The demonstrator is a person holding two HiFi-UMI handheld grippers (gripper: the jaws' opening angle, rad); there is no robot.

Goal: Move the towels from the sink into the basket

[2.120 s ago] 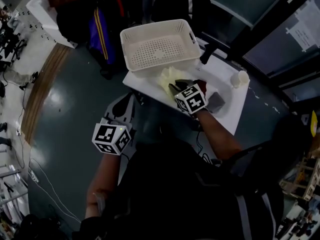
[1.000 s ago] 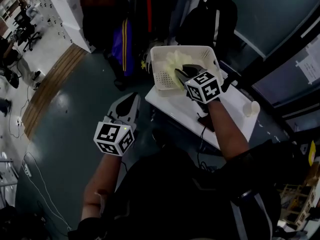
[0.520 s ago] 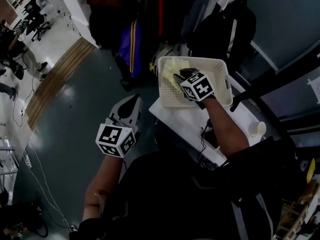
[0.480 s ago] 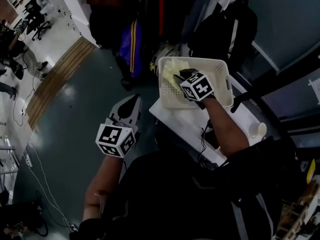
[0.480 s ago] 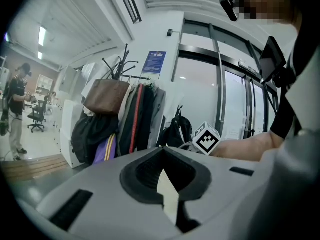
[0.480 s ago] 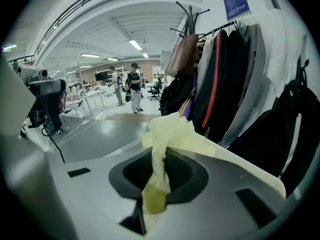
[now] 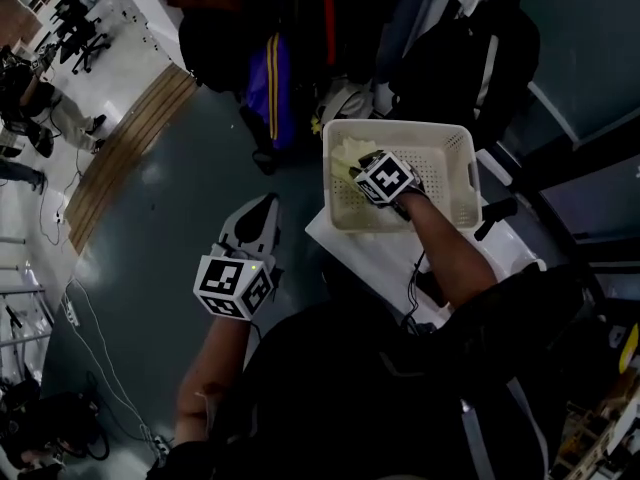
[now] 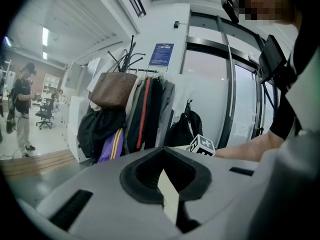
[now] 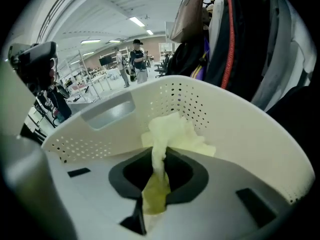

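A white perforated basket [image 7: 450, 183] stands on a white tabletop [image 7: 345, 240]. My right gripper [image 7: 362, 165] reaches down inside the basket at its left end, shut on a pale yellow towel [image 7: 345, 152]. In the right gripper view the towel [image 9: 172, 134] runs up out of the pinched jaws [image 9: 159, 156] and bunches against the basket's wall [image 9: 235, 129]. My left gripper [image 7: 268, 204] hangs over the floor, left of the table, with its jaws together and nothing in them [image 8: 162, 171]. The sink is out of sight.
A rack of coats and bags [image 7: 270, 38] stands just beyond the basket, also visible in the left gripper view as hanging coats [image 8: 135, 114]. Grey floor [image 7: 150, 228] lies to the left. A person [image 8: 21, 109] stands far off. Dark glass doors [image 8: 235, 99] rise on the right.
My right gripper has carried the yellow towel from above the basket's rim down inside the basket. The left gripper has shifted a little; its jaws look the same.
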